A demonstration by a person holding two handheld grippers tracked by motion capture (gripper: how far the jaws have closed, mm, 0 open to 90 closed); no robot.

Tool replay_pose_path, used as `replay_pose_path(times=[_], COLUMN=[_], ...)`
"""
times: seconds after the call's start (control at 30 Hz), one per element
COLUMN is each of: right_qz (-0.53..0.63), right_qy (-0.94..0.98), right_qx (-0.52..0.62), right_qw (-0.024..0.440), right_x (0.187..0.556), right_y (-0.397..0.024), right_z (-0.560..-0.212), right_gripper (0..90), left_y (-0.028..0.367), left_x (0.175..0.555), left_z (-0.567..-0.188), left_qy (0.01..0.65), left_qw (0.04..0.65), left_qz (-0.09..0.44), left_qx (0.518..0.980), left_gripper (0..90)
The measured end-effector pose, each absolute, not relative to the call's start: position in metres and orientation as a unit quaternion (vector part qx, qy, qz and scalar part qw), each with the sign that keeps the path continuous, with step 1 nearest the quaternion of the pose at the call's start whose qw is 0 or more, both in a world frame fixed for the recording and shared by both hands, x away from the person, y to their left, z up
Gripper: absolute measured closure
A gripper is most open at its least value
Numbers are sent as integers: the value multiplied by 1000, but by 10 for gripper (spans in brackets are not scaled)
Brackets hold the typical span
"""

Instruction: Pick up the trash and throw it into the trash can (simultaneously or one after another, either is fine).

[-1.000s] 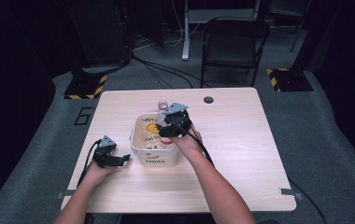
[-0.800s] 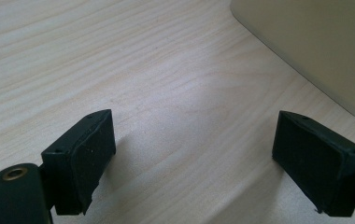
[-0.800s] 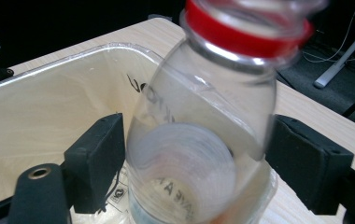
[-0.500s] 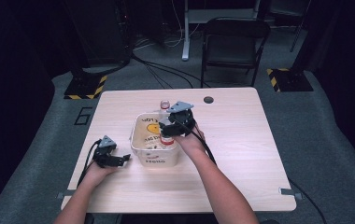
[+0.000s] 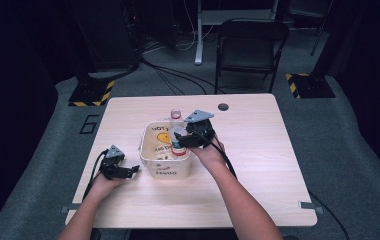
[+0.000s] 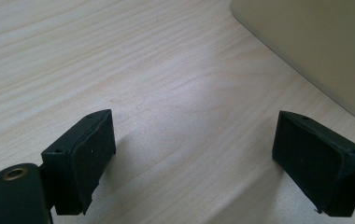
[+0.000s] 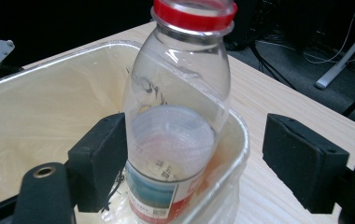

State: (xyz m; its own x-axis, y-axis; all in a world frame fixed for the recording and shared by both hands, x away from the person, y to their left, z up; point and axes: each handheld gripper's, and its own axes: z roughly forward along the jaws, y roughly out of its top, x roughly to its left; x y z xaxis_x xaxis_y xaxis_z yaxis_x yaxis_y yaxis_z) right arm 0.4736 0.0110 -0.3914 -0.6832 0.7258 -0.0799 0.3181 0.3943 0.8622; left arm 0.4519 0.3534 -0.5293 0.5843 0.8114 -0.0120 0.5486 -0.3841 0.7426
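High view: the cream tub (image 5: 154, 161) sits near the table's (image 5: 258, 165) middle, and a clear bottle (image 5: 178, 145) with a red neck ring stands upright inside it, against the wall at the tub's 3 o'clock side. The right gripper (image 5: 187, 141) hovers at that side of the tub, over its rim. In the right gripper view its jaws stand apart around the bottle (image 7: 175, 140) — one pad is beside the bottle's side and may touch it, the other well clear, outside the tub wall (image 7: 49, 112). The left gripper (image 5: 129, 172) rests on the table at the tub's 9 o'clock, jaws wide apart with bare wood between them — the tub's wall (image 6: 315, 51) shows at 2 o'clock in the left gripper view.
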Motion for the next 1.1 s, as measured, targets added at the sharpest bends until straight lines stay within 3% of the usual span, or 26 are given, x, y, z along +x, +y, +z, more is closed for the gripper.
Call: replay_pose_path(times=[1.1], right_qz=[439], right_qy=[794], right_qx=[342], right_qw=[246], right_x=[413], right_y=[-55], right_z=[-402], right_gripper=[232], left_y=[353], left_x=[454], left_z=[-529], left_qy=[424], left_qw=[361], left_qz=[181], left_qx=[811], left_gripper=[130])
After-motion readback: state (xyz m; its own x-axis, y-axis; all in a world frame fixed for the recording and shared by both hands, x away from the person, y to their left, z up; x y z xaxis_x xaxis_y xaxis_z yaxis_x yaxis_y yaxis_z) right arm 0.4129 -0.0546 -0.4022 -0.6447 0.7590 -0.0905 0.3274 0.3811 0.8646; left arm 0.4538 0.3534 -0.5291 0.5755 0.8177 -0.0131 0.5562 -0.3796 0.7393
